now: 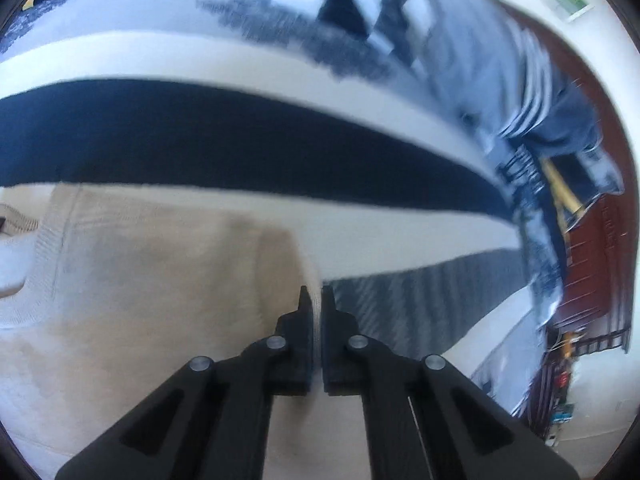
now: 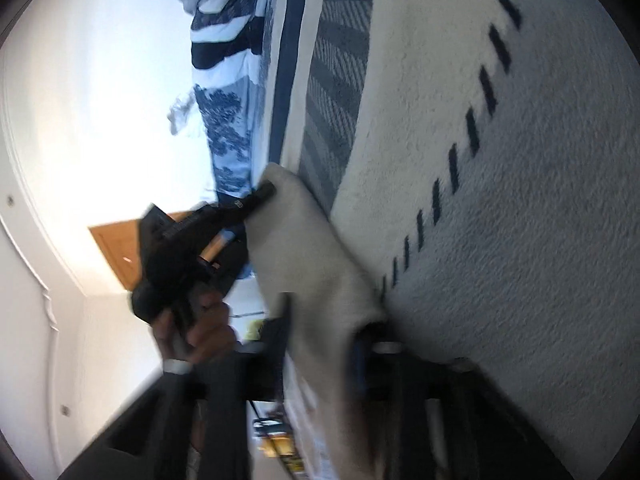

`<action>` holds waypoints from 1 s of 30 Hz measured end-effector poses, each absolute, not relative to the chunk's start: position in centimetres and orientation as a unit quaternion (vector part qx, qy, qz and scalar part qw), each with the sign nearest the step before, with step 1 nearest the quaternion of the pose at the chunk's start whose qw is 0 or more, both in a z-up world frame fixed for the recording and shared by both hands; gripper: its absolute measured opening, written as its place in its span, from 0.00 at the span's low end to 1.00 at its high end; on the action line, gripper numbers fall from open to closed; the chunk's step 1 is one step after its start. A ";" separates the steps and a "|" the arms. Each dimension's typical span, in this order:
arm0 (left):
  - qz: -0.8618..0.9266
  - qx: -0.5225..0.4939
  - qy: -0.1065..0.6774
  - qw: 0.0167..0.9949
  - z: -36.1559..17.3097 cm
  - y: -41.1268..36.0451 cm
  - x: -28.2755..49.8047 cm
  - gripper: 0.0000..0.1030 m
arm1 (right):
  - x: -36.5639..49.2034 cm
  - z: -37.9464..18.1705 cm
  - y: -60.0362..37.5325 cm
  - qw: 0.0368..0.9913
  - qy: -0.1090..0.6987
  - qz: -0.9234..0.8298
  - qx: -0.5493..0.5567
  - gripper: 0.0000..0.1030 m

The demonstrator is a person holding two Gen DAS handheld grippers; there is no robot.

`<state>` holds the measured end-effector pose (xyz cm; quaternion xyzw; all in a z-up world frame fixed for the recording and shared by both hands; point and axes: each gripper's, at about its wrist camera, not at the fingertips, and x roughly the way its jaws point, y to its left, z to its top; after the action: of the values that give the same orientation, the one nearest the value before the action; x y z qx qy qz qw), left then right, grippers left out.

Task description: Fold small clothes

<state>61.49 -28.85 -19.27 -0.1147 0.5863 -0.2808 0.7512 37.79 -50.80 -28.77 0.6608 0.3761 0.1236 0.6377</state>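
My left tool (image 1: 318, 294) is closed on the edge of a beige knit garment (image 1: 152, 280); in its own camera a thin fold of the cloth stands between the two black fingers (image 1: 306, 312), and the pads press on it from both sides. The garment lies spread below and to the left of this tool, on a bed cover (image 1: 248, 140) with wide dark blue and white stripes. To the right of the fingers I see a band of grey woven pattern on the same cover.

In the right camera I see the left tool (image 2: 264, 192) from outside, in my left hand (image 2: 200, 328), pinching one upper corner of the garment (image 2: 304, 264). The cloth hangs stretched from that corner down to my right tool (image 2: 372, 344), near the bottom of the picture. Here the picture is blurred and the cloth covers the fingertips, so I cannot see the jaws well; they seem closed on the lower edge of the garment, with the beige cloth wrapped over them. Beside the garment is the white textured part of the bed cover (image 2: 520, 240), with a row of short dark dashes across it. A white wall and a wooden door (image 2: 116, 252) are behind my left hand.
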 end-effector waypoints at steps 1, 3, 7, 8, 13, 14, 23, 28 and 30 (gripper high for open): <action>-0.276 -0.114 0.586 0.753 -19.3 -28.6 61.6 0.03 | 37.9 -28.6 -50.8 0.643 0.379 0.122 0.655 0.06; -0.248 -0.086 0.595 0.759 -19.5 -28.1 61.4 0.15 | 38.0 -28.7 -50.7 0.644 0.404 0.107 0.640 0.07; -0.254 -0.076 0.580 0.771 -16.7 -24.0 58.4 0.43 | 37.7 -28.8 -51.0 0.625 0.402 0.109 0.660 0.41; -0.257 -0.075 0.573 0.774 -15.2 -21.8 56.5 0.44 | 37.5 -28.1 -51.2 0.631 0.403 0.109 0.654 0.52; -0.217 -0.084 0.544 0.806 -10.3 -12.8 46.1 0.56 | 36.1 -25.8 -51.0 0.648 0.415 0.103 0.631 0.68; -0.201 -0.083 0.537 0.815 -9.7 -10.8 43.3 0.57 | 35.5 -25.2 -50.6 0.648 0.422 0.110 0.625 0.68; -0.099 -0.079 0.571 0.811 -14.0 -3.3 28.8 0.58 | 30.1 -22.0 -44.4 0.640 0.499 0.181 0.556 0.67; -0.099 -0.124 0.600 0.784 -18.3 -2.7 27.1 0.50 | 28.4 -22.8 -39.5 0.656 0.547 0.200 0.481 0.53; -0.094 -0.081 0.600 0.791 -18.3 -3.8 26.8 0.28 | 28.0 -23.9 -37.8 0.653 0.568 0.201 0.459 0.48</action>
<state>26.85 -3.79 -18.35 -0.0808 0.5998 -0.0937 0.7905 27.98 -37.80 -23.95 0.4594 0.5676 0.2007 0.6531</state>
